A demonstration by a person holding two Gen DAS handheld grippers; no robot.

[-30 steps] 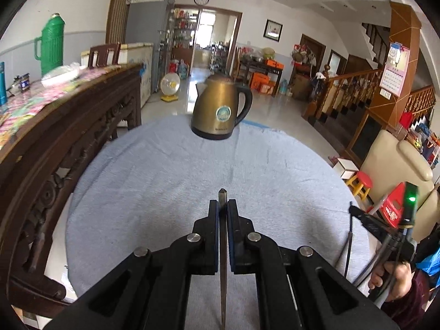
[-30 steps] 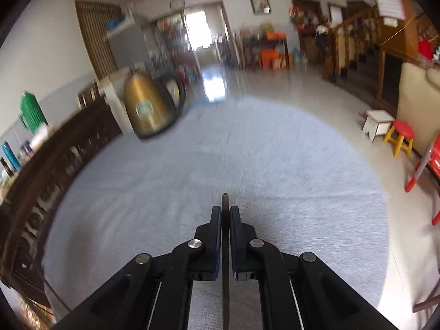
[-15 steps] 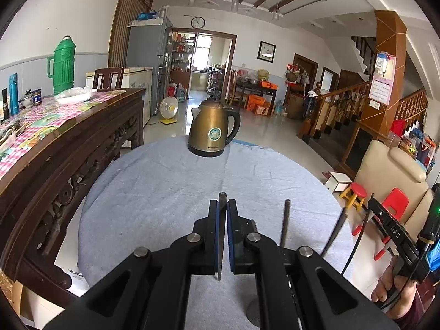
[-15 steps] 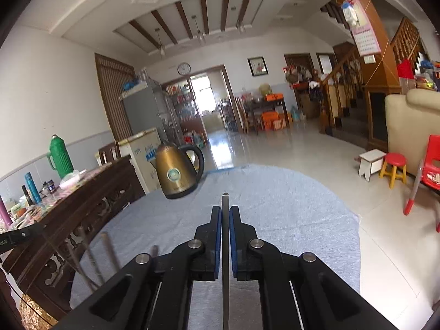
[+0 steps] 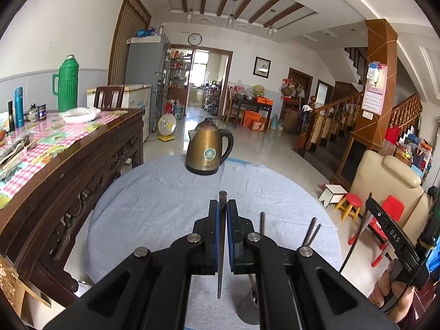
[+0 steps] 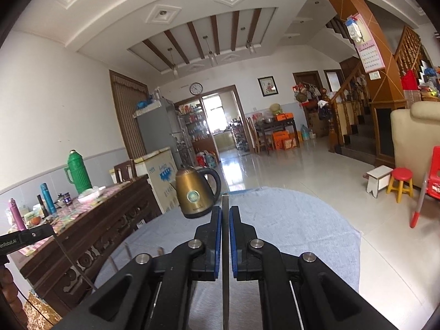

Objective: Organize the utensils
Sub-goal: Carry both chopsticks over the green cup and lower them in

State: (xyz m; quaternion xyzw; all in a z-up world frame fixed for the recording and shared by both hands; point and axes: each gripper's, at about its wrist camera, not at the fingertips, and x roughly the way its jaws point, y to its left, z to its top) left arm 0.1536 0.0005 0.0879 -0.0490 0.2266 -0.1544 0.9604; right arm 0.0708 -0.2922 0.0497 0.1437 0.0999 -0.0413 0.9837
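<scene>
White walls [image 6: 41, 104], glossy tiled floor [image 6: 316, 181], carved wooden sideboard [image 5: 82, 170], staircase [image 5: 343, 115] right.

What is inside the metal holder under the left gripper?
The holder is mostly hidden by the left gripper. Three thin utensil ends rise past the gripper above it and seem to stand in it; its inside is covered.

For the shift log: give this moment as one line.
left tongs: shut on chopstick | right tongs: shut on utensil | holder: holds chopsticks | kettle: upright on table
</scene>
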